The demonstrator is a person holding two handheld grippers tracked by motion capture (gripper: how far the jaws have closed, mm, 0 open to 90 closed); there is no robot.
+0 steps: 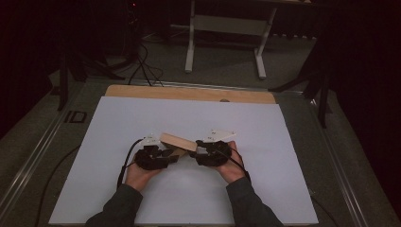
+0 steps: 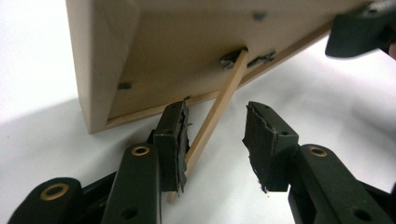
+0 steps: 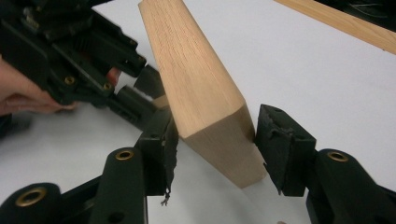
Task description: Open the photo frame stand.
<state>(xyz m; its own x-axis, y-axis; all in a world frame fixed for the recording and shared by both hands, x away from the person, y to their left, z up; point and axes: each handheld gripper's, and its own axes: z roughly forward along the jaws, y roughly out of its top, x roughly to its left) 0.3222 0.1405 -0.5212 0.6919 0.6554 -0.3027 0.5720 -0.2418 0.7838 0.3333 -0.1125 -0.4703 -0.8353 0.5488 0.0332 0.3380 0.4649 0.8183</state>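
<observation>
Your forearms enter from the near edge of the white board, sleeves dark, and each hand carries a gripper at the middle of the board.

Your left gripper points toward the underside of the wooden frame. Its jaws stand apart. A thin wooden stick runs from a metal clip on the frame's back down between the jaws. The stick lies against the pad of the left-hand jaw in the left gripper view; the other pad is clear of it. The jaws are not clamped on the stick.

Your right gripper straddles the near corner of the wooden frame. In the right gripper view the right-hand pad sits at the corner edge of the wood. The left-hand pad stands just beside the frame's face, and you cannot tell whether it presses. The jaws stand wide, with the frame corner between them.

The wooden frame is tilted, between the two grippers, with one lower corner near the white board. In the high view it sits between your left gripper and your right gripper, which face each other across it.

Beyond the white board, a wooden strip runs along the table's far edge. Farther off, a white stand rests on the dark floor, with cables beside it.
</observation>
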